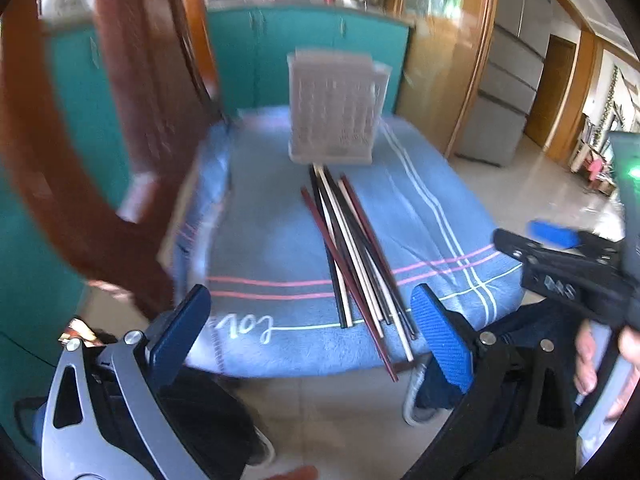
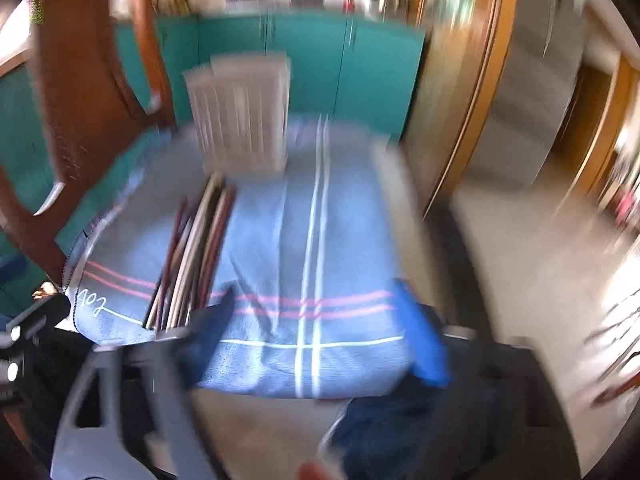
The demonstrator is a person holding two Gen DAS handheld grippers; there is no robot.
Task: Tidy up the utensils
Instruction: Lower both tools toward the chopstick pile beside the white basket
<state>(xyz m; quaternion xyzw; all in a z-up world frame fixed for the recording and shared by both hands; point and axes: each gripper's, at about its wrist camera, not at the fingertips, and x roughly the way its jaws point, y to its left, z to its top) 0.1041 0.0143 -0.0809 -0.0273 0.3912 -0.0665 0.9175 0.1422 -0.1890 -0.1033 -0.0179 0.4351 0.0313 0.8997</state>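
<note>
My left gripper, blue-padded jaws spread wide and holding nothing, hangs at the near edge of a small table draped in a blue towel with pink and white stripes. My right gripper, likewise spread and empty though badly blurred, hangs over the same edge; in the left view it juts in at three o'clock.

Just past my left fingers, at twelve o'clock, lies a loose bundle of long thin chopsticks in dark red, black and cream, roughly parallel, their near ends overhanging the towel's edge. I judge them light, stiff and slick, apt to roll or fan out; a pinch across one stick near its overhanging end looks surest, where nothing lies underneath.

Farther on at twelve o'clock, touching or just beyond the sticks' far tips, stands a white slotted plastic utensil holder, upright. Teal cabinets close the background.
</note>
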